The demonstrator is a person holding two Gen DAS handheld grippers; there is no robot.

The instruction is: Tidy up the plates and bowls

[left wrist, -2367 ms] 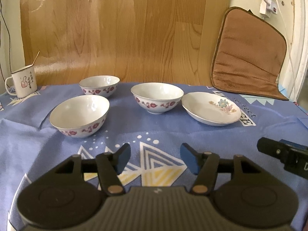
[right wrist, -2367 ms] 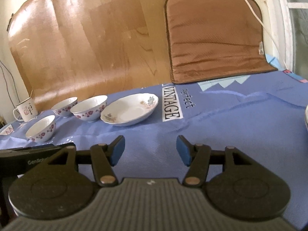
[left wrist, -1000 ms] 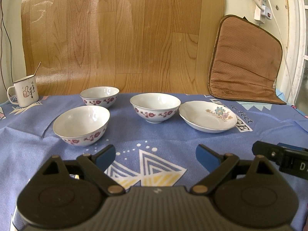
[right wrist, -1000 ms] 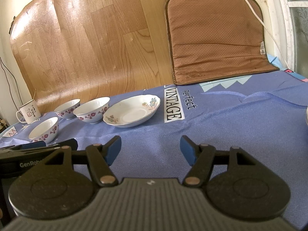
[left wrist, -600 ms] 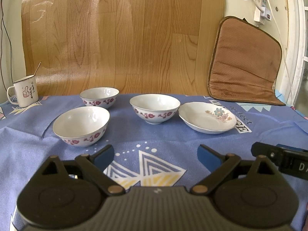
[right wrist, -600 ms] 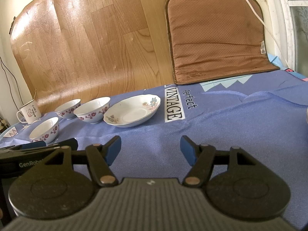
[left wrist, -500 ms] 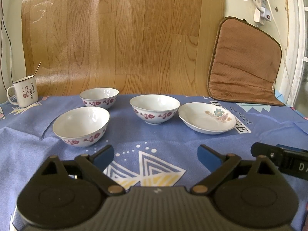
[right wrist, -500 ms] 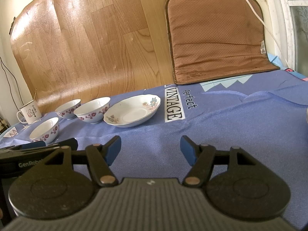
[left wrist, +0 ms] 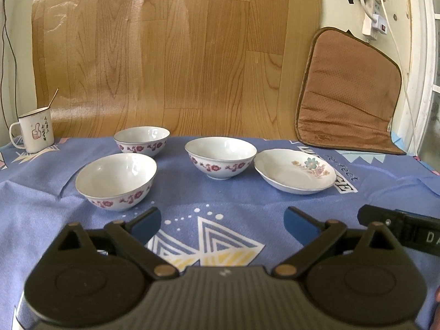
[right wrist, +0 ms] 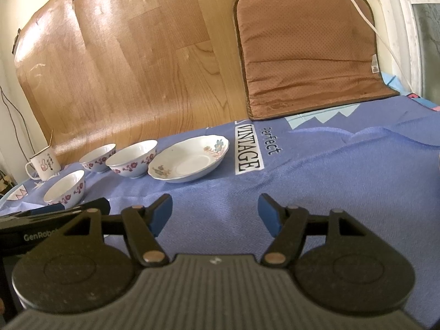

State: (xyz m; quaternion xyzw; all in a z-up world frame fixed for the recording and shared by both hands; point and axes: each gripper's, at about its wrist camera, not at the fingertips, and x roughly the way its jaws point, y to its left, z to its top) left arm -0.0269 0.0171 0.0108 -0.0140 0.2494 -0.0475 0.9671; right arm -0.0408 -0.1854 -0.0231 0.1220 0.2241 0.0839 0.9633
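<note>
My left hand-held gripper (left wrist: 222,224) hovers, jaws opening and empty, with the nearest bowl (left wrist: 116,181) just ahead to its left on the blue-clothed surface (left wrist: 220,200). My right hand-held gripper (right wrist: 214,213), open and empty, sits farther off, nearer the plate (right wrist: 189,162).

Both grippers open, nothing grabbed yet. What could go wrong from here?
1. The near bowl and far bowl sit close; the left gripper's opening jaws might nudge the far one.
2. The plate is shallow, so a rim grip may slip.
3. The wrinkled cloth could drag under dishes.
</note>
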